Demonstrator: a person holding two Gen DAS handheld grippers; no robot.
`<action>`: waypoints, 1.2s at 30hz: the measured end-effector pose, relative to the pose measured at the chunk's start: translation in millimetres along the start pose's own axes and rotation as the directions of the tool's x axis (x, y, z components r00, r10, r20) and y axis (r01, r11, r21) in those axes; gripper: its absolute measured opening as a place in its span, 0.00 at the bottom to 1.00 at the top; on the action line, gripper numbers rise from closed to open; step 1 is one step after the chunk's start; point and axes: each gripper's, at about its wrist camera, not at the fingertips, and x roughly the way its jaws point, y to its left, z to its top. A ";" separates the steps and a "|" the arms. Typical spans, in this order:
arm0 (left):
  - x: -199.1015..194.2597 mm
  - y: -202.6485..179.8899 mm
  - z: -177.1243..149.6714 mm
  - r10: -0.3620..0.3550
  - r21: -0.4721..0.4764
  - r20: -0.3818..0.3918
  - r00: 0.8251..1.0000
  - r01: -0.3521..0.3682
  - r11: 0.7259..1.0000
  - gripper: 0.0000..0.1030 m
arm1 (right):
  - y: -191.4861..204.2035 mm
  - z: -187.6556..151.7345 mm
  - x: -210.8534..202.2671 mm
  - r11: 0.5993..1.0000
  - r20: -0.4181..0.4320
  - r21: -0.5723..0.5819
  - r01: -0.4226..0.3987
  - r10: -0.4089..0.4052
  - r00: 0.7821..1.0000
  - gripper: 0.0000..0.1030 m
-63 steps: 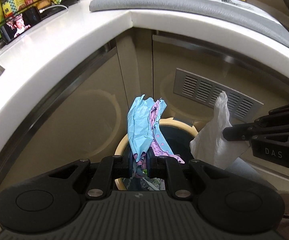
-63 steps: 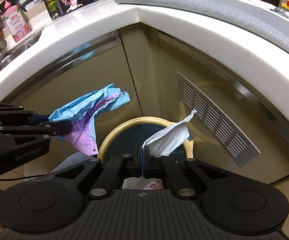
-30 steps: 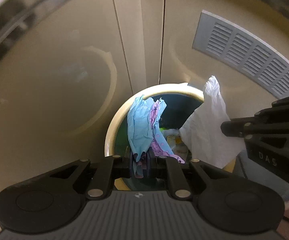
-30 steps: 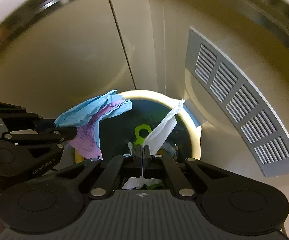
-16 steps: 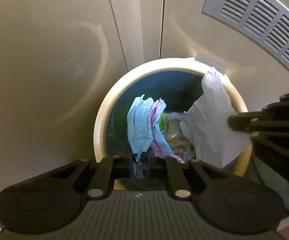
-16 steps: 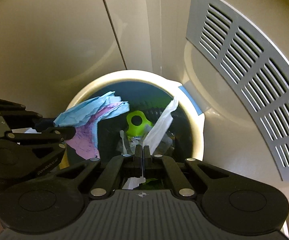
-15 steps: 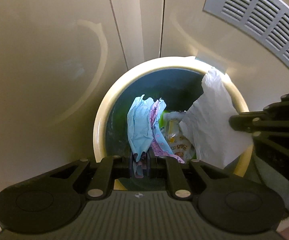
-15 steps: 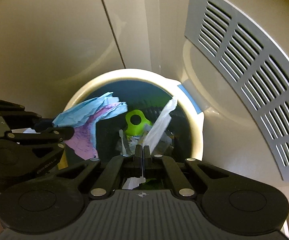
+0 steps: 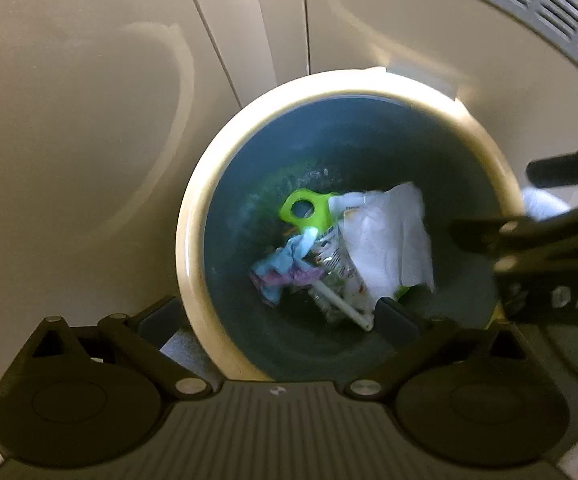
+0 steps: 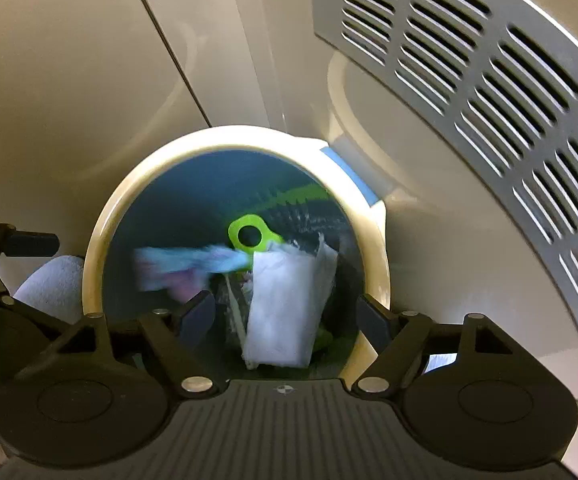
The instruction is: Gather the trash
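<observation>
Left gripper spread wide, empty, above bin. Right gripper also wide, empty. Blue-purple wrapper and white paper below, inside bin, beside green tag.

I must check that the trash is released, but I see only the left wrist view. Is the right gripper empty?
Observer: Yes. In the right wrist view the right gripper is open with nothing between its fingers, and the white paper is inside the trash bin.
Operator: Is there anything green besides the ring-shaped piece?
Observer: Yes. A green toothed strip runs along the bin's far wall, above the green ring piece.
</observation>
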 end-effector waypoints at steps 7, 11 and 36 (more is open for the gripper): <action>-26.2 10.2 -16.1 0.035 -0.055 0.057 0.998 -0.032 0.998 1.00 | 2.4 -14.7 -38.5 0.999 0.081 0.006 -0.037 0.037 0.996 0.85; -43.4 14.5 -33.7 0.039 -0.122 0.109 0.993 -0.025 0.992 1.00 | 9.6 -28.8 -61.4 0.999 0.145 -0.029 -0.037 0.041 0.989 0.89; -62.9 7.5 -53.8 0.113 -0.128 0.112 0.987 -0.098 0.987 1.00 | 23.7 -53.0 -68.9 0.993 0.177 -0.097 0.064 -0.046 0.983 1.00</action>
